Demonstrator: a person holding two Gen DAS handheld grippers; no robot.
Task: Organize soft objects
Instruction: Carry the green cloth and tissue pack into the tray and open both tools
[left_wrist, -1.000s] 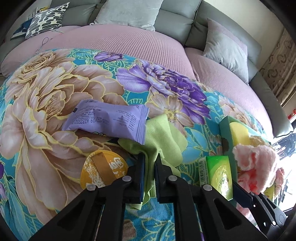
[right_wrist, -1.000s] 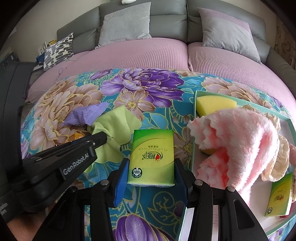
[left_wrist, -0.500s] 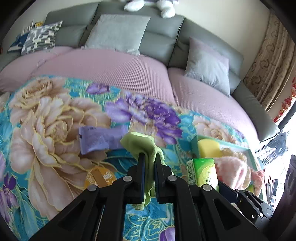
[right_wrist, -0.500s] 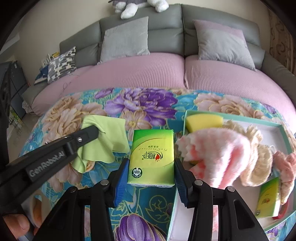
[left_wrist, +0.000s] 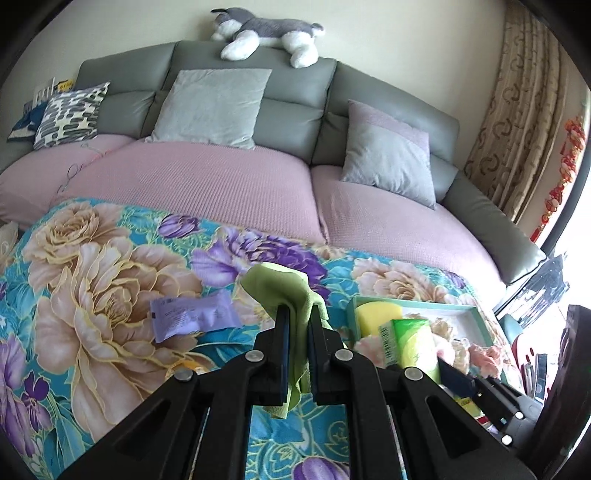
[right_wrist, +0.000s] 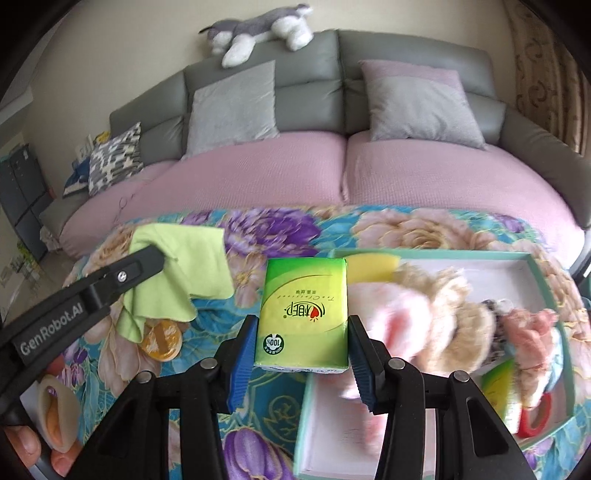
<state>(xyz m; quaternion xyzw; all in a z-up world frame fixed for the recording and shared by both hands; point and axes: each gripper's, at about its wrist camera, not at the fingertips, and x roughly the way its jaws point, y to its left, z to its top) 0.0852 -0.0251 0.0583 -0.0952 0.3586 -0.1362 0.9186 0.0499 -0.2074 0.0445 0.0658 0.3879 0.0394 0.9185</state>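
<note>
Left gripper (left_wrist: 297, 314) clenched on green cloth (left_wrist: 284, 284), lifted above floral blanket (left_wrist: 92, 280); right gripper (right_wrist: 303, 347) grasping green tissue pack (right_wrist: 304, 314) beside teal tray (right_wrist: 535, 266)

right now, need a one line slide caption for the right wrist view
Right gripper holds a green tissue pack beside the teal tray while the left gripper lifts a green cloth.

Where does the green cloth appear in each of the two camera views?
Left wrist view: the green cloth is at centre, pinched between the left gripper's fingers.
Right wrist view: it hangs at left, above the floral blanket.
Shared landmark: the plush dog on top of the sofa back.
</note>
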